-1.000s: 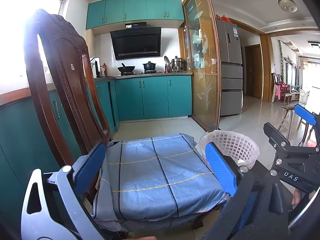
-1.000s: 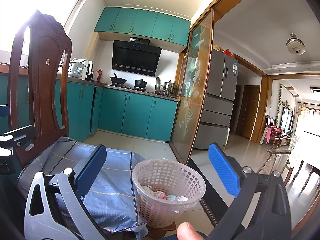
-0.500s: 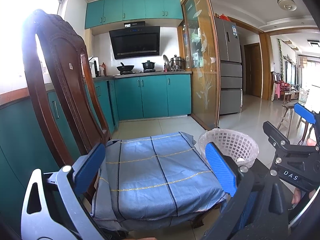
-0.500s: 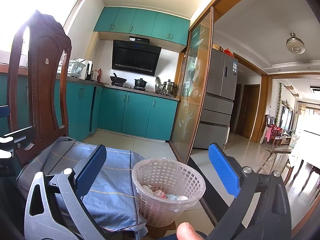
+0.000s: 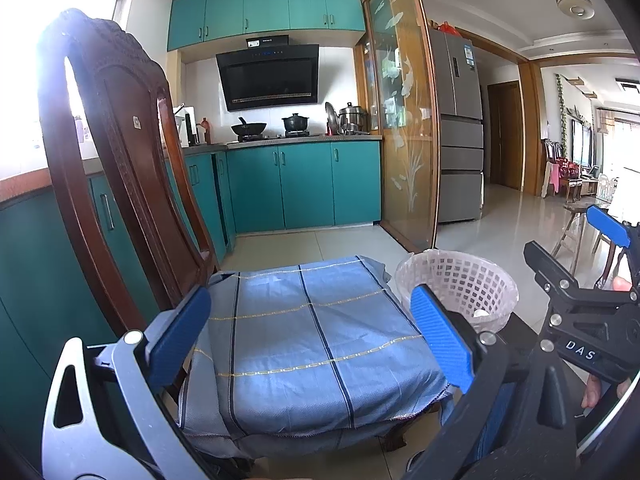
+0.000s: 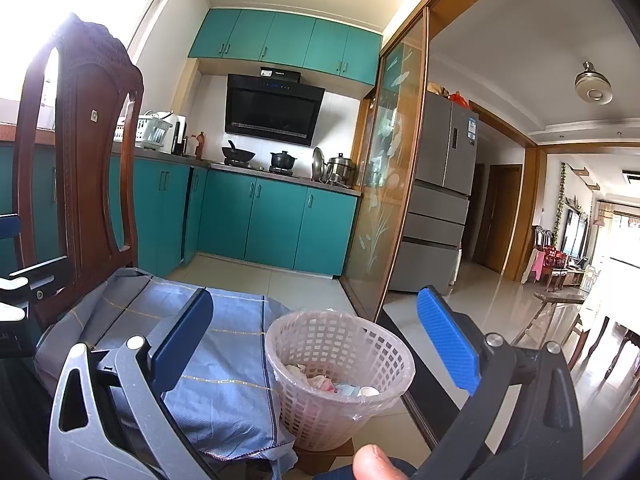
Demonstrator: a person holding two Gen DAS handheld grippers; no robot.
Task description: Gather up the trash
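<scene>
A white lattice trash basket (image 6: 340,364) with a clear liner stands on a low wooden stool beside the chair; crumpled trash (image 6: 332,384) lies at its bottom. In the left wrist view the basket (image 5: 460,284) shows right of the seat. A blue striped cloth (image 5: 312,340) covers the chair seat, and nothing lies on it. My left gripper (image 5: 312,340) hangs open above the cloth, holding nothing. My right gripper (image 6: 316,344) is open just above and in front of the basket, also holding nothing. A thumb (image 6: 376,464) shows at the bottom edge.
The dark carved wooden chair back (image 5: 120,160) rises at the left. Teal kitchen cabinets (image 5: 304,188) and a stove counter lie behind. A sliding glass door (image 5: 404,136) and a grey fridge (image 5: 458,128) stand at right. Tiled floor (image 5: 516,224) opens toward a dining area.
Almost nothing differs: both views have drifted very slightly. Both grippers stay open and hold nothing.
</scene>
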